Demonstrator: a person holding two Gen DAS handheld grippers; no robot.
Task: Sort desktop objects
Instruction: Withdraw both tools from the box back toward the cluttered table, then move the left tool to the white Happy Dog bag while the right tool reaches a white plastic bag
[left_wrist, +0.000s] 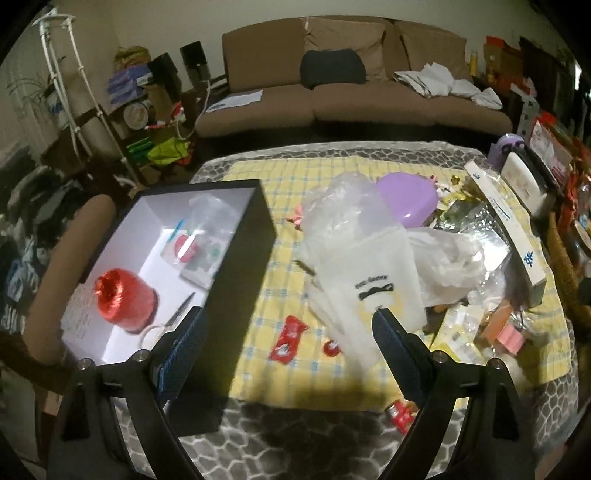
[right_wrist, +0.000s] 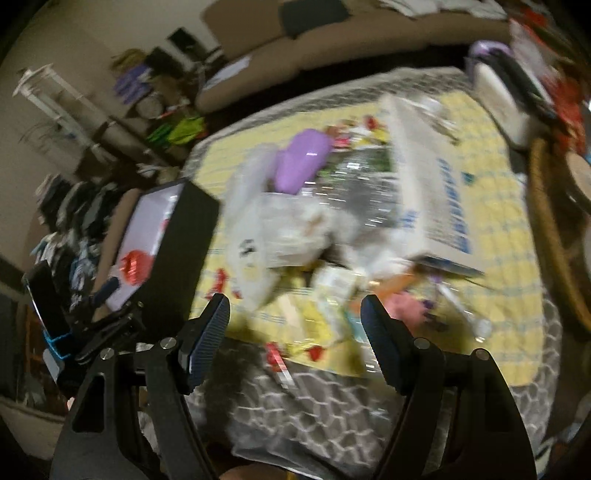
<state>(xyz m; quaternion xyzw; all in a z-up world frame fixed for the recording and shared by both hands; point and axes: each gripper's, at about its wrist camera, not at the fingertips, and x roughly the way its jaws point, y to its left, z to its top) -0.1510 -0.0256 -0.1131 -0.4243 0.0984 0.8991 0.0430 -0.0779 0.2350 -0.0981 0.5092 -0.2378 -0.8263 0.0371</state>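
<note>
A black box with a white inside (left_wrist: 236, 258) stands at the table's left. It holds a red ribbon spool (left_wrist: 123, 297), scissors (left_wrist: 177, 308) and a clear packet. My left gripper (left_wrist: 288, 321) is open and empty above the table's near edge, between the box and a heap of clear plastic bags (left_wrist: 362, 258). Red candy wrappers (left_wrist: 286, 338) lie just ahead of it. My right gripper (right_wrist: 293, 308) is open and empty, above the near clutter of yellow packets (right_wrist: 325, 321). The right wrist view is blurred. The box (right_wrist: 177, 251) and a purple lid (right_wrist: 303, 162) show there.
A long white carton with blue print (left_wrist: 513, 229) (right_wrist: 436, 184) lies at the right. A purple lid (left_wrist: 406, 197), pink sticky notes (left_wrist: 511, 338) and foil sit among the clutter. A yellow checked cloth (left_wrist: 273, 192) covers the table. A brown sofa (left_wrist: 351, 92) stands behind.
</note>
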